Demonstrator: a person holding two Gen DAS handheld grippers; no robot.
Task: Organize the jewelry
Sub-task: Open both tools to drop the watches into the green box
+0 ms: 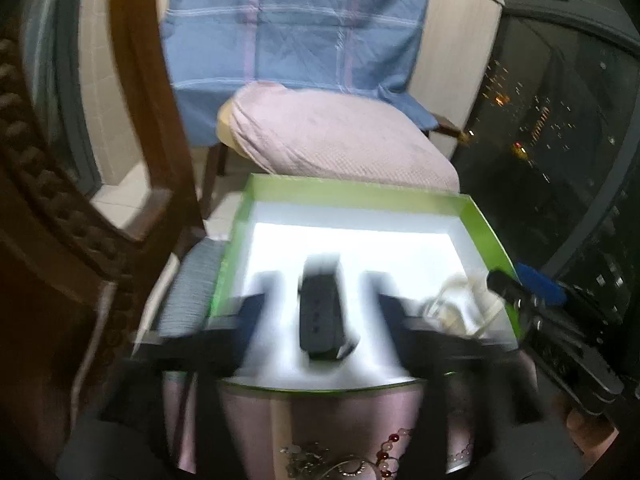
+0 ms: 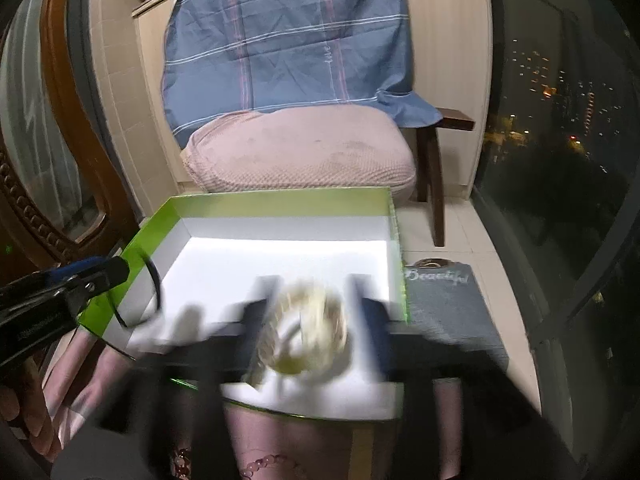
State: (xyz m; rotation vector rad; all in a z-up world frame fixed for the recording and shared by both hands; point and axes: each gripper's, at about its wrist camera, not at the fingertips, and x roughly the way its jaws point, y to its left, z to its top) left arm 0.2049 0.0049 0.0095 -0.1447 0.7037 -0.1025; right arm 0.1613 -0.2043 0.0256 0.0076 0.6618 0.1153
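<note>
A shallow green box (image 1: 360,188) with a white inside lies in front of both grippers. My left gripper (image 1: 320,280) is open over the box floor, and a dark band (image 1: 320,312) lies between its fingers with a gap on each side. In the right wrist view my right gripper (image 2: 314,284) is open around a pale cream bracelet (image 2: 308,320), which is blurred and rests on the floor of the box (image 2: 280,198). The left gripper (image 2: 92,280) shows at the box's left edge beside the dark band (image 2: 154,292). The right gripper (image 1: 508,284) and the cream bracelet (image 1: 460,304) show at the box's right side.
The box sits on a pink cloth (image 1: 320,420) with beaded jewelry (image 1: 384,452) lying at its near edge. A grey mat (image 2: 444,304) lies right of the box. Behind stand a chair with a pink cushion (image 2: 300,152) and blue plaid cloth (image 2: 288,40). A dark window (image 2: 560,120) is on the right, carved wood (image 1: 60,220) on the left.
</note>
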